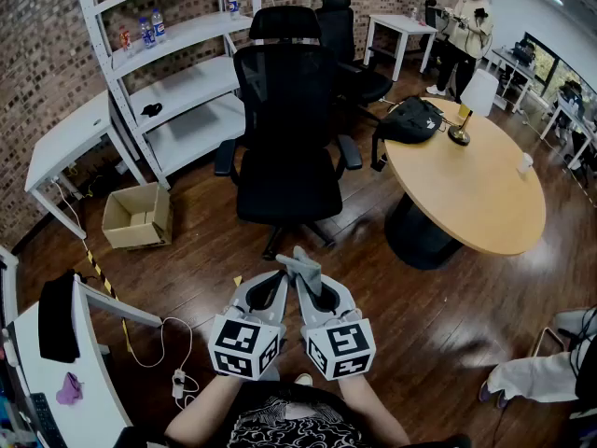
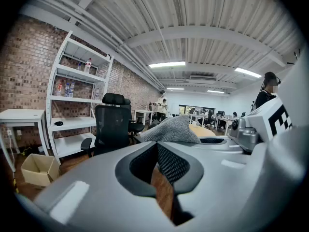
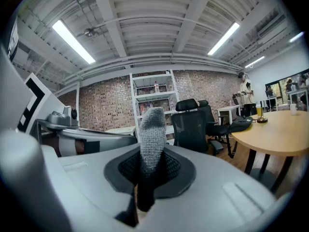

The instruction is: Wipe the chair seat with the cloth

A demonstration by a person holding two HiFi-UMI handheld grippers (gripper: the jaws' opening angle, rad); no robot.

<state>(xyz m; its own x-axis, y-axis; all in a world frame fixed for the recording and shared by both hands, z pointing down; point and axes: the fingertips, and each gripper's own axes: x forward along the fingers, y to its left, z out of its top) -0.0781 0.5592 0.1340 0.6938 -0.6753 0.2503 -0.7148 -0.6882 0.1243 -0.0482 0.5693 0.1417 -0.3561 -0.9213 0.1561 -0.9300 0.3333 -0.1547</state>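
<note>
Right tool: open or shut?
Shut on the cloth: the right tool pinches it between its jaws, grey fabric sticking up past the tips.

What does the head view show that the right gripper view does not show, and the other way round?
Only the head view shows the cardboard box and the top of the chair seat. Only the right gripper view shows the ceiling lights. Both show the round table and the grey cloth pinched in the right gripper.
</note>
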